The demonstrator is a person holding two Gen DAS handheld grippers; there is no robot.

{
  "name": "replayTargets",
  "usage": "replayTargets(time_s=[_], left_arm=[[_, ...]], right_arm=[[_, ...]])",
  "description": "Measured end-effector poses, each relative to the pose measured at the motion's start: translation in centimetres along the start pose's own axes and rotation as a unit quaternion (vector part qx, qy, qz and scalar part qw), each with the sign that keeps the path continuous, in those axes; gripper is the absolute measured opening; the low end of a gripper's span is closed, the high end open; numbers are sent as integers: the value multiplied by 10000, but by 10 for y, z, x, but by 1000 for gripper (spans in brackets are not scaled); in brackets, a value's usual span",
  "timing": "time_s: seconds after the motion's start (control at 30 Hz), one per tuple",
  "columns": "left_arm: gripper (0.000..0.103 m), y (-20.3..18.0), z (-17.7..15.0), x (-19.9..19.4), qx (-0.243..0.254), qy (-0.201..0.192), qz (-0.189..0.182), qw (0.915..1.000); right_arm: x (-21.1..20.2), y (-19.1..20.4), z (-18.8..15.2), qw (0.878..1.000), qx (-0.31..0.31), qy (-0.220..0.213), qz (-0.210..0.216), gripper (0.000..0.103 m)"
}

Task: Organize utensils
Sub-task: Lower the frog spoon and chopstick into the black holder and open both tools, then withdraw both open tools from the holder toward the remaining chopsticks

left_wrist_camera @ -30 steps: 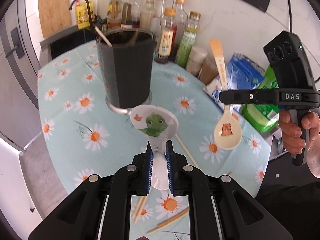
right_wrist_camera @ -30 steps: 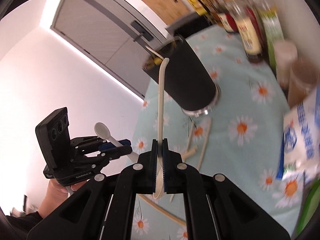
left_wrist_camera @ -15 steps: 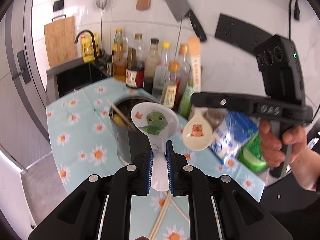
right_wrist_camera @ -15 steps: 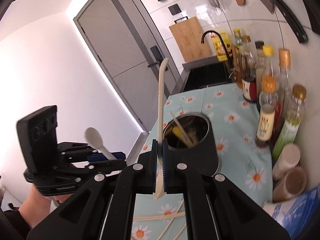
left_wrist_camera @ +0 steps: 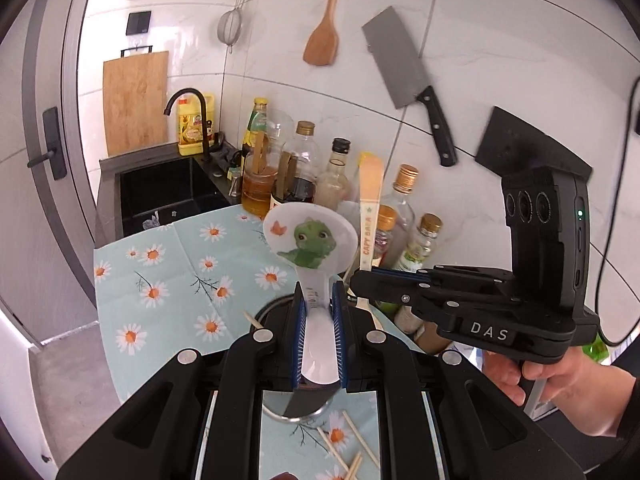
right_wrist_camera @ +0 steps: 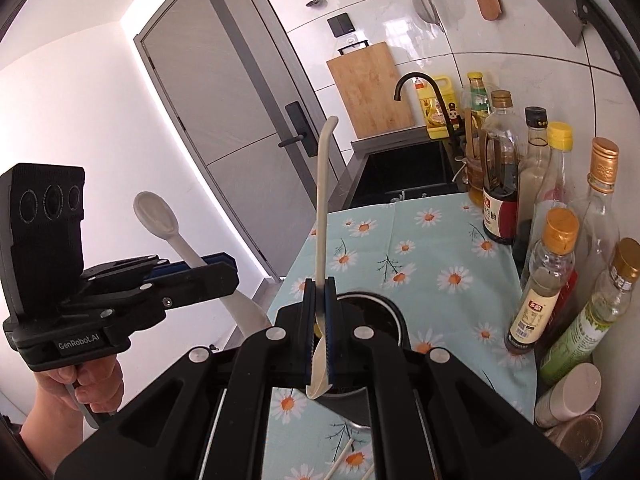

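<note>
My left gripper is shut on the handle of a white spoon with a green dinosaur print, its bowl tilted up. My right gripper is shut on a cream spoon, handle upward and bowl hanging down. Both hover over the black utensil holder, whose rim peeks out beside my left fingers; a chopstick tip pokes out of it. In the left wrist view the right gripper is close on the right with its spoon. In the right wrist view the left gripper and its spoon are at the left.
Loose chopsticks lie on the daisy tablecloth near the holder. Several sauce bottles line the wall on the right. Behind are a black sink, a faucet, a cutting board and a hanging cleaver.
Both grippers have risen with their spoons and come together. The holder, earlier ahead of them, now sits beneath the fingers. More of the wall shows.
</note>
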State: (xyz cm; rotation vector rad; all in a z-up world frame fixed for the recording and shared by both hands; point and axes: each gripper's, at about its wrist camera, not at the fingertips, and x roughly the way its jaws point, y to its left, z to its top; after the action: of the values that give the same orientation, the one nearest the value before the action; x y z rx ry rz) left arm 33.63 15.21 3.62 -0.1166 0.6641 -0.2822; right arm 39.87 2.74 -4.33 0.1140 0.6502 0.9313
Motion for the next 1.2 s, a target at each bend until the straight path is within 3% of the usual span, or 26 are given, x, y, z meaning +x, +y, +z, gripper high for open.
replayTargets(time_s=[0.43,0.63,0.9,0.97,1.03,1.2], left_arm=[[13,25,-22,52,-277,692,-108,9972],[13,15,-22,54,-20,775,0,9970],[14,15,-26,51,-116,772,38,9969],[18,14,-26,48,-119,763,44,9970],[35,12,-27,45,-101,737,82,9972],[35,8,-31,29,-82,634,78,9979]], right_arm=[[41,-20,-15,9978,242,583,-186,6],[36,-23,-19,9977,334,549,-210,7],[21,-22,-24,9979,402,465,-211,8],[17,-22,-26,9978,418,450,-229,8],[13,-21,-27,9978,452,431,-199,8],[0,-14,-29,9981,490,351,-91,12]])
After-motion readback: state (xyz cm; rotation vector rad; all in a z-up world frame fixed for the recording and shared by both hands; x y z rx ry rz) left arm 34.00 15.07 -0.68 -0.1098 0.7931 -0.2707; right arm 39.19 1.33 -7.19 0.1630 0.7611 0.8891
